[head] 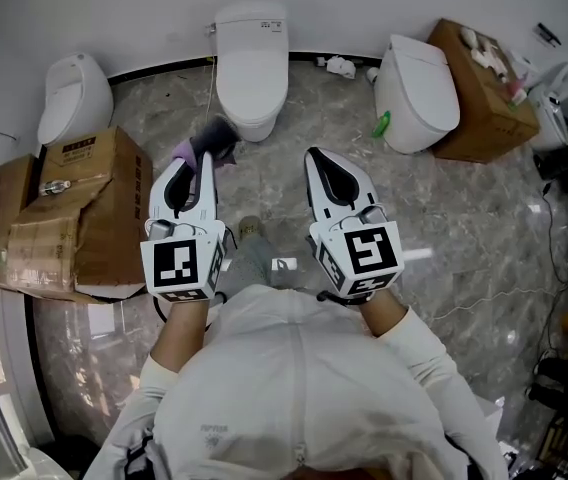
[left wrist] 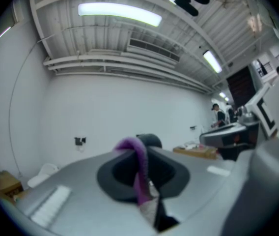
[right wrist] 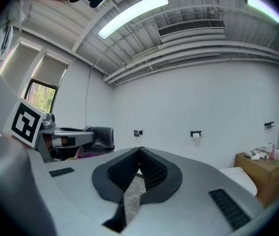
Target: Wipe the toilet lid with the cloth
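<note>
Left tool (head: 207, 160) level, clamping cloth (head: 216, 136); right tool (head: 314, 155) level.

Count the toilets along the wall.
3: a left toilet behind the torn cardboard box, a middle toilet straight ahead, a right toilet beside the right cardboard box. More may sit outside the frame.

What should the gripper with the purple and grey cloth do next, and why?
Probably carry the left gripper forward to the closed white toilet lid straight ahead. Its jaws are pinched on the purple and grey cloth, but the cloth hangs over the grey marble floor, short of the lid, so no wiping can start yet.
</note>
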### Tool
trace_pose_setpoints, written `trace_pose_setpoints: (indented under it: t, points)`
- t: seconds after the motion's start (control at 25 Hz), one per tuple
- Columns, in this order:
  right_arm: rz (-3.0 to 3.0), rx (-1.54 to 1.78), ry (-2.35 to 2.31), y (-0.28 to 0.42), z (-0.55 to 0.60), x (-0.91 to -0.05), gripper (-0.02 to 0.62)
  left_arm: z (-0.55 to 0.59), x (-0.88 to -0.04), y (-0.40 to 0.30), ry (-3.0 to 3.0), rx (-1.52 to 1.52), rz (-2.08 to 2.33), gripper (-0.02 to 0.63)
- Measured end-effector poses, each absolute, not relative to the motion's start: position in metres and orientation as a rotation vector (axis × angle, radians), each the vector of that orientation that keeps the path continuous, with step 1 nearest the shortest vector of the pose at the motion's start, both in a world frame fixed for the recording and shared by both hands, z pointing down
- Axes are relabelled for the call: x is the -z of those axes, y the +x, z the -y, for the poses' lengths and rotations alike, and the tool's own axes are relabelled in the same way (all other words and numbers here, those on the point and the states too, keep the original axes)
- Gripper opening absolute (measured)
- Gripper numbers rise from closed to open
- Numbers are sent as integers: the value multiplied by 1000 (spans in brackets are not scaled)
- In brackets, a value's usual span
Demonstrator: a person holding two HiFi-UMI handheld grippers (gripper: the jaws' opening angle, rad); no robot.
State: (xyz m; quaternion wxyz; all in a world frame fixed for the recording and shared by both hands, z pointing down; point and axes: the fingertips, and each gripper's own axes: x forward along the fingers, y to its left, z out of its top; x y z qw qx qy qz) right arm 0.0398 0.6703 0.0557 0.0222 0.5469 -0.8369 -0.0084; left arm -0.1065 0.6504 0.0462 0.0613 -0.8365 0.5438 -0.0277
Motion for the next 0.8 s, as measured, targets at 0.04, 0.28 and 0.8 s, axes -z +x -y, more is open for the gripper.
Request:
trace_pose_setpoints:
  t: [0.04,0.28,0.8]
  points:
    - [2591,32,1688,39,-665,-56,14,-644,-46,-109,-2529,73,-1653,23]
    - [2606,65,1660,33,-626,-55,14,-606,-48,-118,-2509,37,-1683,23]
    - [2556,14,1712,26,-455,-84,14,-432,-85,-128,-2580,80,-1637,24]
